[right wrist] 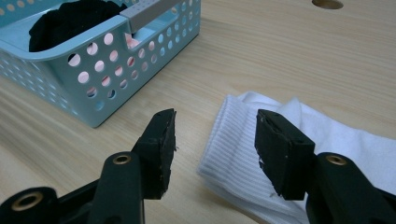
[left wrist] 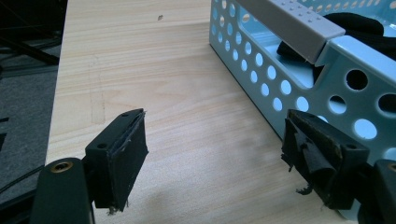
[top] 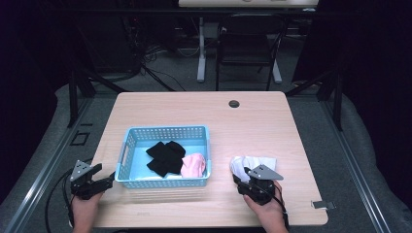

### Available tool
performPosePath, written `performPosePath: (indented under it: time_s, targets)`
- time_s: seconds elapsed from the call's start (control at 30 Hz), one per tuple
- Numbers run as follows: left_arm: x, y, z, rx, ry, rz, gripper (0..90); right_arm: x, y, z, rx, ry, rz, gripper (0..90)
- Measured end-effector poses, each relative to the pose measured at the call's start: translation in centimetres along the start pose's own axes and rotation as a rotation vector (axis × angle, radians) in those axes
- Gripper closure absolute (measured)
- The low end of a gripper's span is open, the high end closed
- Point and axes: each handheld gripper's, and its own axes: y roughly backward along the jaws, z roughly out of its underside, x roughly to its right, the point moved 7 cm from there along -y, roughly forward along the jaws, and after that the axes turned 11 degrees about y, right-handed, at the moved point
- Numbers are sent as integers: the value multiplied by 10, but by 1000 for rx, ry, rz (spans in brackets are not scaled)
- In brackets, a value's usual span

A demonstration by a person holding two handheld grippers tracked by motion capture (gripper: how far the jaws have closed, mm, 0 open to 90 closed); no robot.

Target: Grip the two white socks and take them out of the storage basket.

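Observation:
A light blue perforated basket [top: 131, 133] stands on the wooden table and holds black socks [top: 165, 156] and a pink sock [top: 193, 165]. To its right lies a white sock [top: 252, 163] [right wrist: 243, 140], folded flat. My right gripper [top: 245, 172] [right wrist: 215, 140] is open just above the white sock's ribbed cuff, with nothing between its jaws. My left gripper [top: 111, 178] [left wrist: 215, 149] is open at the basket's near left corner [left wrist: 299, 88], its right jaw close against the basket wall, holding nothing.
A round cable hole [top: 234, 104] sits near the table's far edge. A metal clip [top: 323, 205] lies at the front right corner. Beyond the table are a chair [top: 248, 43] and a desk leg [top: 201, 48].

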Motion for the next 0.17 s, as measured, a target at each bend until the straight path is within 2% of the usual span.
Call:
performPosePath:
  time_s: [0.17]
  targets:
    - [-1,0,0,0,4,-4,220,11,7,-3,38,-34,42,452]
